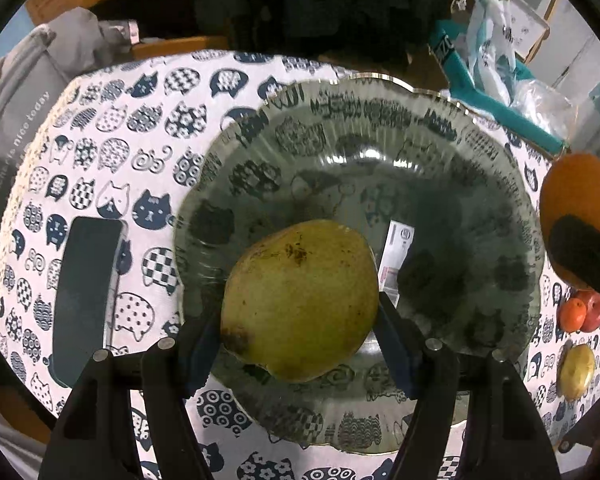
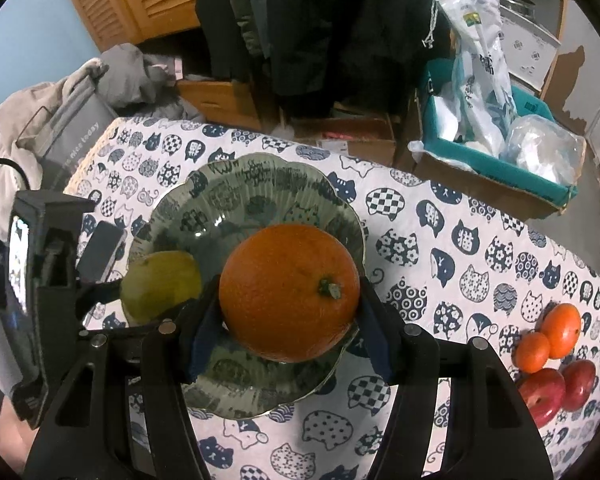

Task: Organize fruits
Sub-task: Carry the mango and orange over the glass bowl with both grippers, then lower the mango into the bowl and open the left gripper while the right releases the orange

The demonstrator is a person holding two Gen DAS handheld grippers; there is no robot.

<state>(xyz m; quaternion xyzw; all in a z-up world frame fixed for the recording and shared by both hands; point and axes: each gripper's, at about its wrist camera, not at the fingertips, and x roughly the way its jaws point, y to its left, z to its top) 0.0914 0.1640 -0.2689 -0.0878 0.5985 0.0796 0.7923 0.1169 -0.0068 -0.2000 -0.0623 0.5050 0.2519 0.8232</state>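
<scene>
left gripper (image 1: 300,340): fingers pressed on both sides of a green pear (image 1: 300,300), held over the near part of the glass plate (image 1: 380,92); whether it touches the glass, cannot tell.
right gripper (image 2: 288,320): pads clamped on an orange (image 2: 290,292), above the plate's near edge.
plate: no loose fruit in it.
beyond right fingers: two small oranges (image 2: 548,340), two red apples (image 2: 556,388) on the tablecloth (image 2: 440,240), unsorted.
yellow fruit (image 1: 577,370): also outside.
progress: early; first two fruits about to go in.
</scene>
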